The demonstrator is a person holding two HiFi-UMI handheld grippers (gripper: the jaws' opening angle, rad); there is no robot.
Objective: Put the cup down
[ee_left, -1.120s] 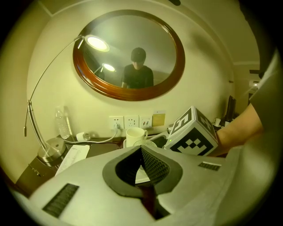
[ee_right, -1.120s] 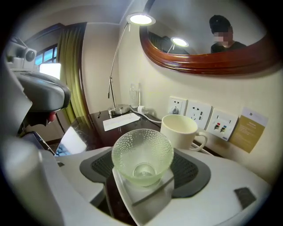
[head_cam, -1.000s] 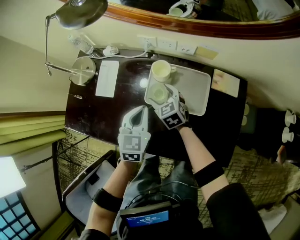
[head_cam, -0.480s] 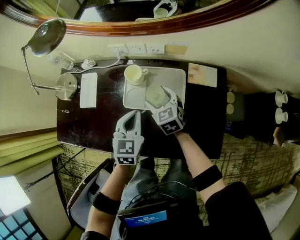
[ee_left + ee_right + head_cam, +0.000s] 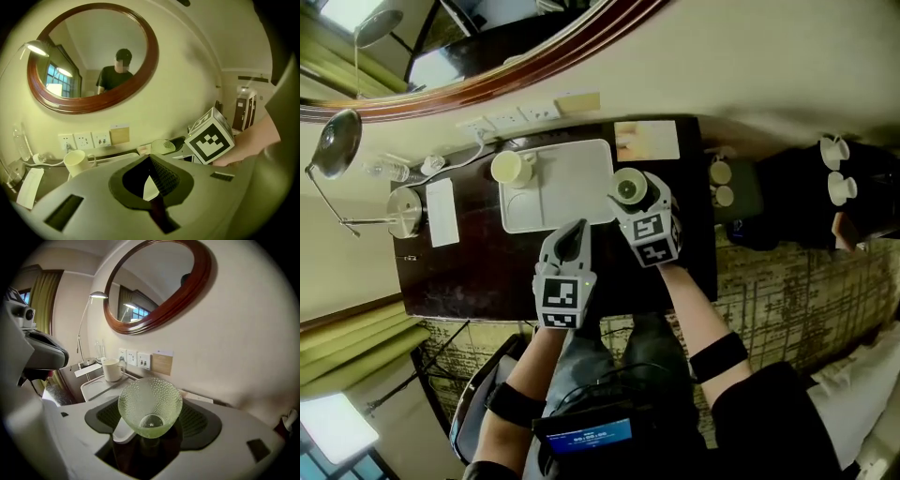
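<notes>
Green cup (image 5: 150, 406) first: it is pale, translucent glass, its wall covered all over in small raised dots. It flares from a small round base to a wide rim and is empty. It sits between the jaws of the right gripper (image 5: 630, 194), which stand wide apart and press on its sides (the ribbed dark pads show on either side of it in the right gripper view). Its mouth is tipped toward that camera.

In the head view it hangs over the dark table (image 5: 478, 267), just beside the right edge of the white tray (image 5: 567, 183) and off it. Whether its base touches the tabletop I cannot tell.

The left gripper (image 5: 573, 232) is to the left of the cup and a little nearer the person. Its jaws are closed together on nothing, and its tip is at the tray's near edge.

Farther back, a white mug (image 5: 508, 169) stands upright in the tray's far left corner. Beyond the tray, a row of wall sockets (image 5: 502, 120) and a tan card (image 5: 119, 134) sit on the cream wall, under a round wood-framed mirror (image 5: 154, 287).
</notes>
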